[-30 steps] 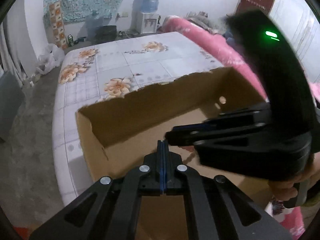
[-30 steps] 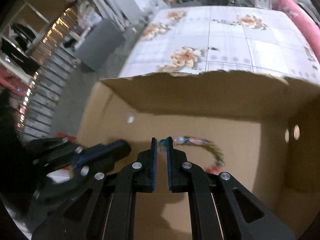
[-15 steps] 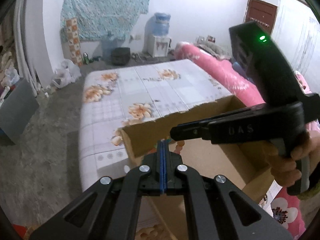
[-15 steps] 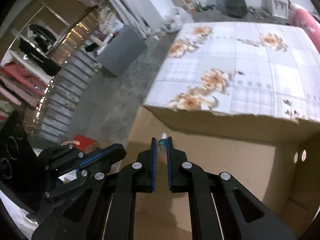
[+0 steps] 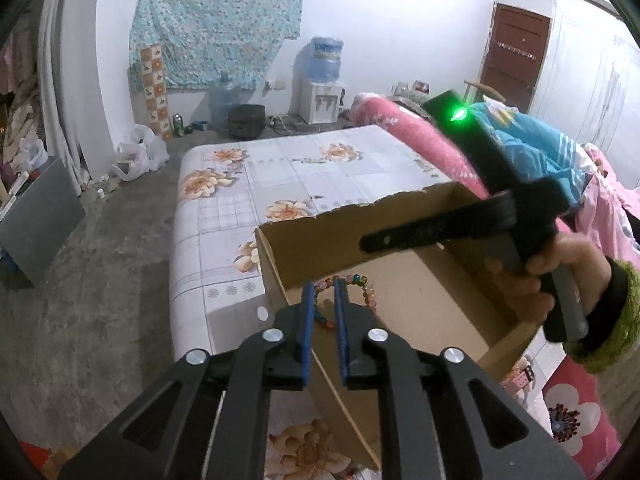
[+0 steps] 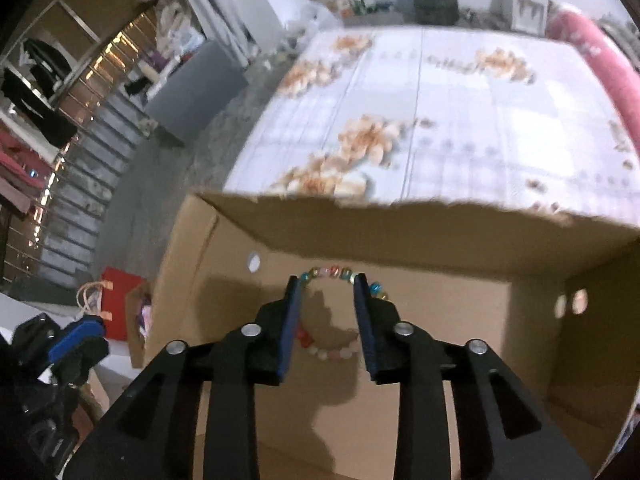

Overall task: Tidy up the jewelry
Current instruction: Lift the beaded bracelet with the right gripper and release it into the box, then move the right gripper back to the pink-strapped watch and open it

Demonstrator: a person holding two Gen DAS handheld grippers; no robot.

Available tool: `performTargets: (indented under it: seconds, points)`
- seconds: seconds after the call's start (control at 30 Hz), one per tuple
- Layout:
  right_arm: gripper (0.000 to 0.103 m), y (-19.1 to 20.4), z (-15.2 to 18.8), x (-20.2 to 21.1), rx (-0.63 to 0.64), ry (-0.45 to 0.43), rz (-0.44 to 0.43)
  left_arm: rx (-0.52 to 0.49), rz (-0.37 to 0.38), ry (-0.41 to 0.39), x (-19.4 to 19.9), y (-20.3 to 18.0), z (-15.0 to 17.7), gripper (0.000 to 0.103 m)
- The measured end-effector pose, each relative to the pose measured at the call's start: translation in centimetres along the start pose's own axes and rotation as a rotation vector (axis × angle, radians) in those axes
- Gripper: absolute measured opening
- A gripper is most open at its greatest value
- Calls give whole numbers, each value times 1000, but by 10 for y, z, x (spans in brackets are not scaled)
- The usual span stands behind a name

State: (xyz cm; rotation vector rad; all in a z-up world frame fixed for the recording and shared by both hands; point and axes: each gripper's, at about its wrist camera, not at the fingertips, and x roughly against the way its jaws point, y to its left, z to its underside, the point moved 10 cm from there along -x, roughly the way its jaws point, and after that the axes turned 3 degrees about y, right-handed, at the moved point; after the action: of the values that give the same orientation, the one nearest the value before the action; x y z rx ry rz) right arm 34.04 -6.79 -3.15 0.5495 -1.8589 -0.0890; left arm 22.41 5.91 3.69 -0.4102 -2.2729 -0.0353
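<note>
A beaded bracelet (image 6: pixel 332 350) of coloured beads lies on the floor of an open cardboard box (image 6: pixel 400 236). My right gripper (image 6: pixel 326 284) is open above it, its fingers either side of the bead ring and holding nothing. In the left wrist view my left gripper (image 5: pixel 323 288) is slightly open and empty, over the box's near left corner (image 5: pixel 280 272), with the bracelet (image 5: pixel 360 282) showing past its tips. The right gripper (image 5: pixel 460 224) reaches across the box from the right.
The box stands on a bed with a flowered white sheet (image 5: pixel 280 176). A pink quilt (image 5: pixel 432 148) lies along the bed's right side. A red bag (image 6: pixel 120 300) and a grey board (image 6: pixel 196 92) are on the floor to the left.
My right gripper opened and let the bracelet drop onto the box floor. My left gripper opened slightly and drew back from the box.
</note>
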Motion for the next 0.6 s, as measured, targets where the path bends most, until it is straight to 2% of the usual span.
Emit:
performTargets:
  seconds: [0.13,0.17,0.2,0.27,0.37,0.47,0.57,0.6]
  points:
    - [33,3,8,57,7,-126,-22,0,33,-53,28,-10,9,25]
    - [33,4,13,72,12,-163,-31,-4,41,-68,36,-13,12,32]
    - [34,6,22,94,21,-213,-38,-9,52,-88,46,-17,17,42]
    - [39,7,46,131,42,-305,-38,-25,72,-117,61,-24,27,53]
    - [45,-1,84,167,47,-391,-22,-63,97,-137,77,-38,48,67]
    - [47,-19,134,187,-2,-442,-18,-90,140,-110,79,-54,74,78]
    - [47,-42,180,185,-85,-453,0,-94,153,-47,64,-70,106,82]
    - [48,-52,198,178,-114,-446,36,-89,152,-21,57,-75,116,83]
